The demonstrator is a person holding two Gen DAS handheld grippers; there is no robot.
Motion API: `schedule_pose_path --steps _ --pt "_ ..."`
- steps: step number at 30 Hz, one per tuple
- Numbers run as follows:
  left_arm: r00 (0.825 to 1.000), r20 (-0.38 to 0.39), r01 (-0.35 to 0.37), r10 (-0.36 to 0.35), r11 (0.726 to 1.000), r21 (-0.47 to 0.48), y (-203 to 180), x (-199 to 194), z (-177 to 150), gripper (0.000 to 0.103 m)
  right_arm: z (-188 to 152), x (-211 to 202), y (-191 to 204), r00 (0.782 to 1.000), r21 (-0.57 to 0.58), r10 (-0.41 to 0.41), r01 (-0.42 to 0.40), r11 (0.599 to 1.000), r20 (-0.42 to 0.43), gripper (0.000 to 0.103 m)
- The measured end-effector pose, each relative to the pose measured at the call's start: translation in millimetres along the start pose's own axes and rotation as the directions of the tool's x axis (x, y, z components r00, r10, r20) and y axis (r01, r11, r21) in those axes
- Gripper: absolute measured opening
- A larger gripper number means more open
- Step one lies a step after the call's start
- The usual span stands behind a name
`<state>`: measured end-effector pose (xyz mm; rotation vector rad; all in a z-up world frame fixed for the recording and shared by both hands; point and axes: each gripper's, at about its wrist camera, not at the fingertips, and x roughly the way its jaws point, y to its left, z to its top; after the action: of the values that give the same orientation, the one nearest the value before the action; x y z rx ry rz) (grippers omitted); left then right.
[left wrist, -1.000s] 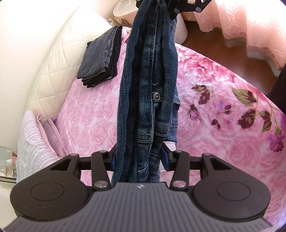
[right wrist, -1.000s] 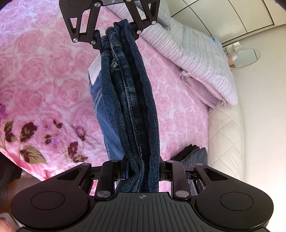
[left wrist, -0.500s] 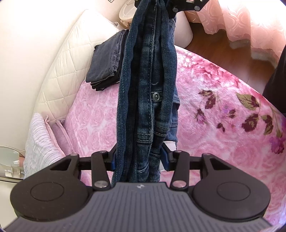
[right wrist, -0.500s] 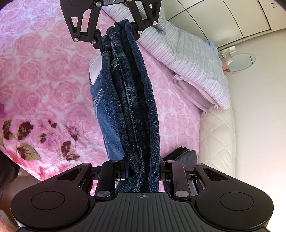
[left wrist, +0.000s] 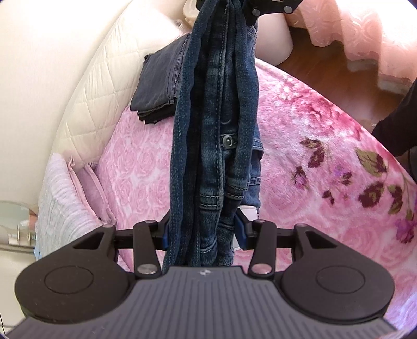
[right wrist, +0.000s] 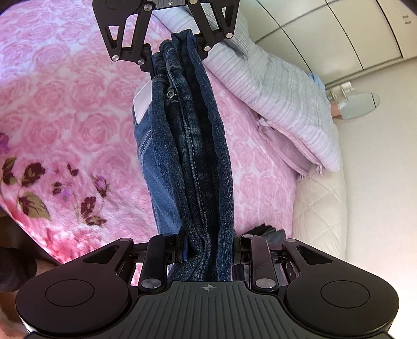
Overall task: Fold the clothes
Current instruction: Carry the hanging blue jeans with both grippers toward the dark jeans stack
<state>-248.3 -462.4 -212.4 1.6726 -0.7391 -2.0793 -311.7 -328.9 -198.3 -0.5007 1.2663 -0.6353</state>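
A pair of dark blue jeans point(left wrist: 216, 125), folded into a thick bundle, hangs stretched in the air between my two grippers above the bed. My left gripper point(left wrist: 202, 232) is shut on one end of the bundle; my right gripper point(right wrist: 208, 250) is shut on the other end. Each gripper shows at the top of the other's view: the right gripper point(left wrist: 260, 7) in the left wrist view, the left gripper point(right wrist: 172, 54) in the right wrist view. A white label point(right wrist: 142, 101) hangs from the jeans point(right wrist: 187, 146).
Below lies a pink rose-patterned blanket point(left wrist: 325, 156) over the bed. A stack of folded dark clothes point(left wrist: 159, 86) rests by the quilted cream headboard point(left wrist: 96, 86). A striped pillow point(right wrist: 276, 86) lies at one side. A glass side table point(right wrist: 357, 104), pink curtains point(left wrist: 370, 28) and a wooden floor point(left wrist: 325, 62) surround the bed.
Both grippers have carried the jeans toward the headboard side; the folded dark stack and the headboard now appear nearer in the left wrist view. The grips are unchanged.
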Motion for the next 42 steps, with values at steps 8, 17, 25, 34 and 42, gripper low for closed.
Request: schedule_pose_path --steps 8,17,25,34,42 --pt "0.994 -0.111 -0.002 -0.008 0.996 -0.091 7 13 37 0.041 -38 19 -27 0.994 -0.064 0.062 -0.056 0.996 0.092 0.025" --pt "0.977 -0.211 -0.015 -0.030 0.978 -0.208 2 18 56 0.041 -65 35 -45 0.974 -0.159 0.135 -0.106 0.982 0.181 0.025" --pt "0.979 -0.199 0.004 -0.049 0.975 -0.223 6 25 51 0.041 -66 48 -47 0.964 -0.204 0.183 -0.143 0.969 0.191 0.025" --pt "0.990 -0.143 -0.027 -0.002 0.979 -0.203 40 40 39 0.041 -51 61 -71 0.981 -0.182 0.135 -0.108 0.977 0.142 0.025" --pt "0.992 -0.117 -0.063 0.042 0.982 -0.177 70 47 25 0.041 -31 68 -96 0.989 -0.150 0.074 -0.055 0.987 0.128 0.025"
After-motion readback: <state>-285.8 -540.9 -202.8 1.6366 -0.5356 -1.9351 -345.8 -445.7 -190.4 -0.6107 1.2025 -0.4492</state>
